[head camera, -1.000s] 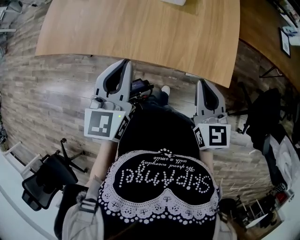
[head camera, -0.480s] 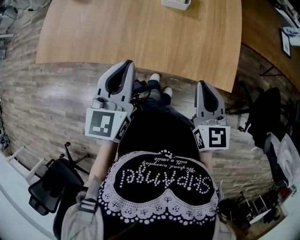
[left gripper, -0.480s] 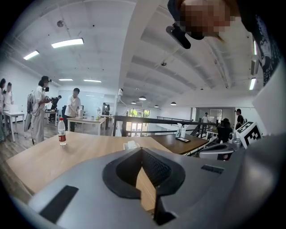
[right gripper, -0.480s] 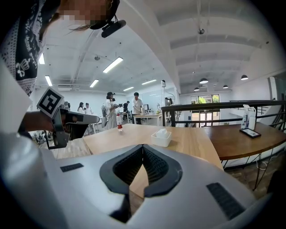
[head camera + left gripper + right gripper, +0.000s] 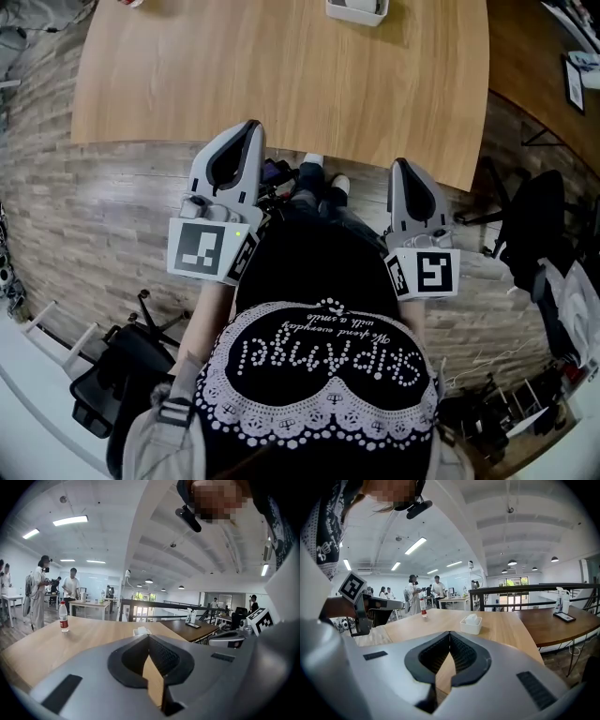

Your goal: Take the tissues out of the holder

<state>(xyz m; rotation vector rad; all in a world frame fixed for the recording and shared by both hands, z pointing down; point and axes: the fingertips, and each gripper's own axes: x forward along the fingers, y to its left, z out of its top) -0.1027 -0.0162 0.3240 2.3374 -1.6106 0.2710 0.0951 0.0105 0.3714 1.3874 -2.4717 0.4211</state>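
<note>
The jaws of the left gripper [image 5: 149, 639] and of the right gripper [image 5: 450, 635] are together at the tips with nothing between them. Both grippers are held just short of the near edge of the table [image 5: 281, 84]. The white tissue holder [image 5: 471, 626] stands at the table's far side, well apart from both, with the tissues [image 5: 472, 618] in it, and a water bottle [image 5: 423, 607] stands farther left.

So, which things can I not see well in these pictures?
Head view: the top edge cuts off the tissue holder.
Left gripper view: the left gripper hides the holder's lower part.
Right gripper view: the tissues are too small to count; the water bottle label is too small to read.
</note>
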